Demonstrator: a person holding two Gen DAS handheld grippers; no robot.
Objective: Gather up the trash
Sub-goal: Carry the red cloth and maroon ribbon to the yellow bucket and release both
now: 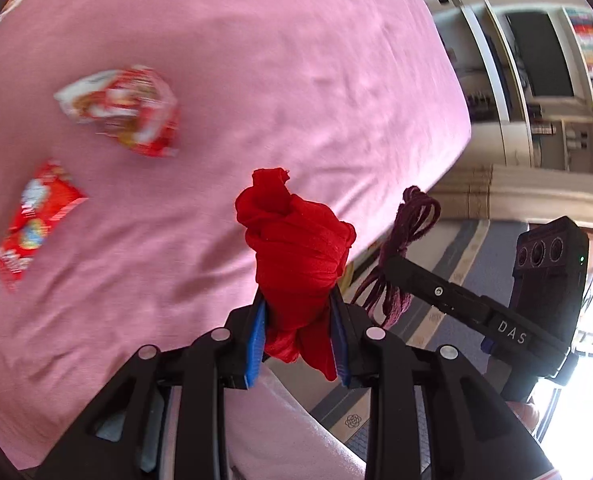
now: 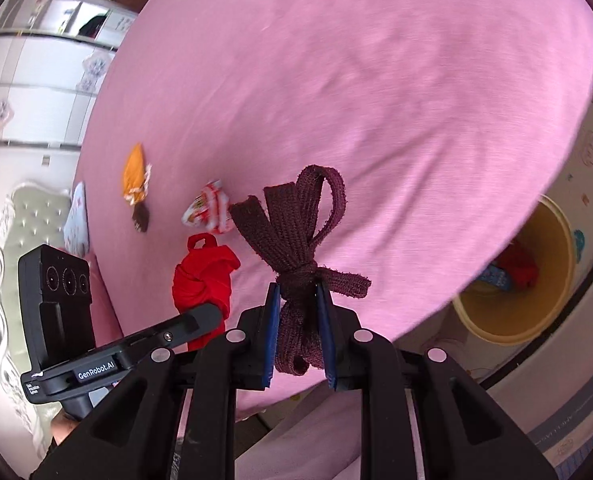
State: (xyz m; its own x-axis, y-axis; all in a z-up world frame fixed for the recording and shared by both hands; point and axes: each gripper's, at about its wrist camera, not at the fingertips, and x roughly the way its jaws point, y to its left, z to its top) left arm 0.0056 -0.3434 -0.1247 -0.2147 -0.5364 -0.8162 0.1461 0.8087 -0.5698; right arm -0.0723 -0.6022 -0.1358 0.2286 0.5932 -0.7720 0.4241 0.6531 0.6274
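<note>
Bright daylight is flooding both fisheye views, blowing out the doorway at lower right of the left view. Motion blur is smearing the snack wrappers, and edges are bending and vignetting darkly.

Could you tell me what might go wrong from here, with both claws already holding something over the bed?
1. The left claw pinches only the lower end of the knotted red cloth; it could slip free on the way.
2. The right claw grips the maroon strap just below its knot, so loose loops may snag the rim of the yellow bin.
3. The wrappers on the pink sheet could be overlooked.
</note>
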